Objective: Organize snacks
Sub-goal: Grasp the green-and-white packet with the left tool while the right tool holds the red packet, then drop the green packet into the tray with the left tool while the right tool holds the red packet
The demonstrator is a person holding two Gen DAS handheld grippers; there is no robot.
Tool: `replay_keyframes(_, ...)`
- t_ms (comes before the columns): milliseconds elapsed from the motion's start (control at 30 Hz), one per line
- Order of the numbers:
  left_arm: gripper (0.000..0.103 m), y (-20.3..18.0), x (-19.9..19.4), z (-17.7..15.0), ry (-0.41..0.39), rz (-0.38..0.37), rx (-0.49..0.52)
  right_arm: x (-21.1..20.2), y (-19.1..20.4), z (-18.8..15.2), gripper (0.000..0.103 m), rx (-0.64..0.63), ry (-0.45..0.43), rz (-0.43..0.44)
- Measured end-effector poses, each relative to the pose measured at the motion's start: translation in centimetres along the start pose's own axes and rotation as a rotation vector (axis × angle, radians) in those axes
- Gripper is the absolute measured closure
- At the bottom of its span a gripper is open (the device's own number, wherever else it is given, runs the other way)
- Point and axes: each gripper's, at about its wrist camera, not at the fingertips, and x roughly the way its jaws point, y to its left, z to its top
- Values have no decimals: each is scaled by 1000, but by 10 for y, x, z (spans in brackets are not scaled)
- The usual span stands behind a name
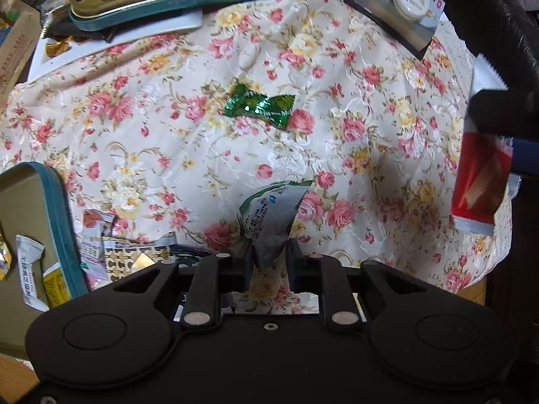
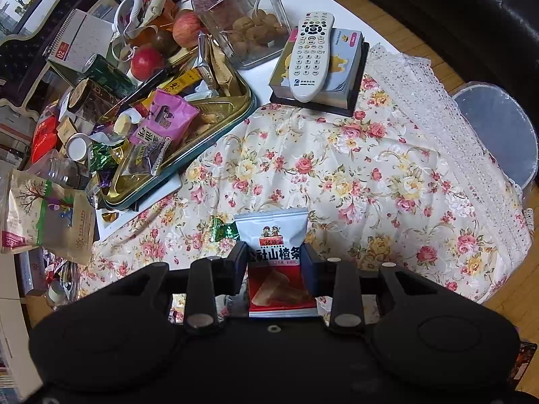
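**Gloss, foil and cloth**

The floral cloth (image 2: 353, 168) over the tabletop looks woven, with a soft sheen and a lace edge (image 2: 438, 128). The green candy wrapper (image 1: 259, 106) is crinkled, glittering foil. The left gripper (image 1: 269, 252) is matt black plastic with dull metal pins, and the packet (image 1: 269, 215) in it is smooth, silvery printed film. The right gripper (image 2: 274, 262) has the same matt finish; its white-and-red packet (image 2: 274, 235) is glossy plastic. The tin tray (image 2: 188, 155) shines with gold metal inside and has teal enamel rims. The jar (image 2: 235, 13) is clear glass, the remote (image 2: 311, 54) smooth pale plastic, the floor (image 2: 421, 43) polished wood.
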Motion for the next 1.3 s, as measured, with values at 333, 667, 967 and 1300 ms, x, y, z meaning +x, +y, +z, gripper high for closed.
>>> replay_keyframes(333, 77, 27, -39, -7, -49, 5, -22, 8, 8, -1, 67, -20, 11, -20)
replay_keyframes(667, 77, 52, -60, -14, -80, -6, -41, 22, 23, -5, 67, -58, 35, -41)
replay_keyframes(967, 77, 78, -69, -23, -83, 1, -62, 34, 42, -12, 67, -107, 52, -61)
replay_keyframes(1300, 77, 118, -74, -34, -80, 19, -117, 45, 66, -22, 67, -163, 72, -70)
